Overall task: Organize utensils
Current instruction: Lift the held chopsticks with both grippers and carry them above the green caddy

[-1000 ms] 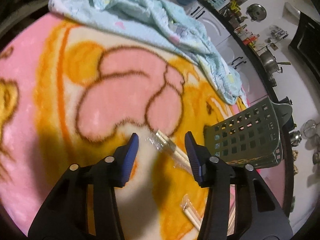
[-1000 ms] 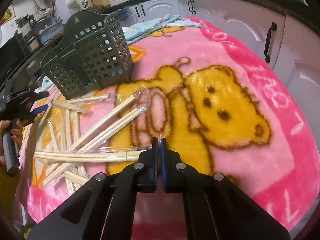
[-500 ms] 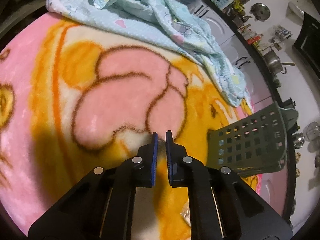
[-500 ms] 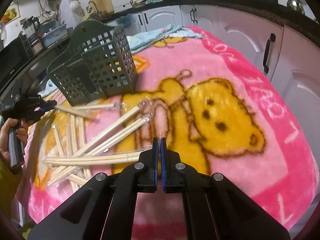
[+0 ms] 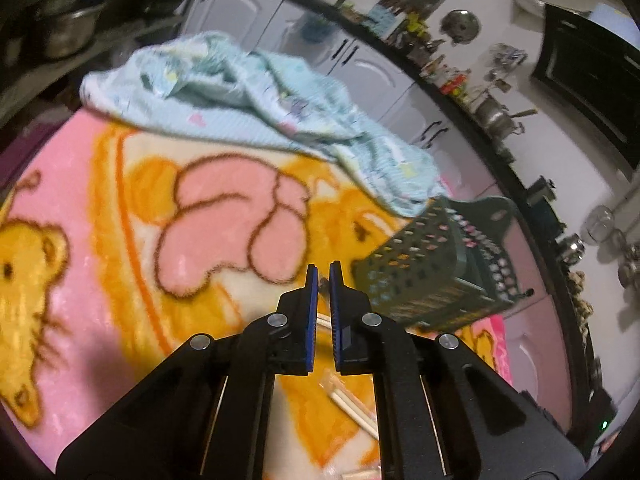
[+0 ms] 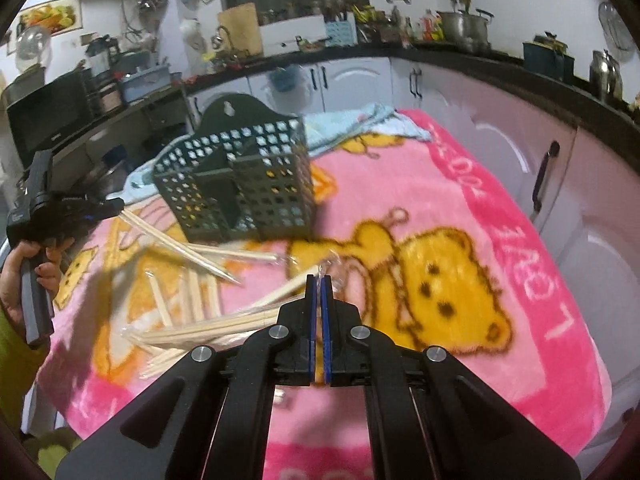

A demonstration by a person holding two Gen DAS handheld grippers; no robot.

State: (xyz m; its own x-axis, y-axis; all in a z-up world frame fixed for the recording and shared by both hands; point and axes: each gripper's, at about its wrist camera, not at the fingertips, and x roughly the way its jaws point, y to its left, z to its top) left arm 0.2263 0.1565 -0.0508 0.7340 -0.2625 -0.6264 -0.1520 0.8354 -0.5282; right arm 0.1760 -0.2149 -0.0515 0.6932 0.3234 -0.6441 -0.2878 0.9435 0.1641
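My left gripper (image 5: 323, 270) is shut on a pair of wooden chopsticks (image 5: 322, 321), of which only a short piece shows between its fingers. The right wrist view shows that left gripper (image 6: 114, 205) holding the same pair (image 6: 180, 246) slanting down over the blanket. My right gripper (image 6: 319, 280) is shut on the end of a plastic-wrapped chopstick pair (image 6: 256, 318) that runs off to the left. The dark green lattice utensil basket (image 6: 240, 192) stands upright behind the loose chopsticks (image 6: 192, 292); it also appears as the basket (image 5: 432, 276) just right of my left gripper.
A pink bear-print blanket (image 6: 500, 280) covers the table. A crumpled light-blue cloth (image 5: 260, 108) lies at its far side. More wrapped chopsticks (image 5: 352, 404) lie under my left gripper. A person's hand (image 6: 36, 272) grips the left handle. White cabinets and cluttered kitchen counters surround the table.
The left jaws closed on a chopstick pair and lifted it off the blanket. The right gripper, shut throughout, also rose with its wrapped pair, so both views now look from higher up.
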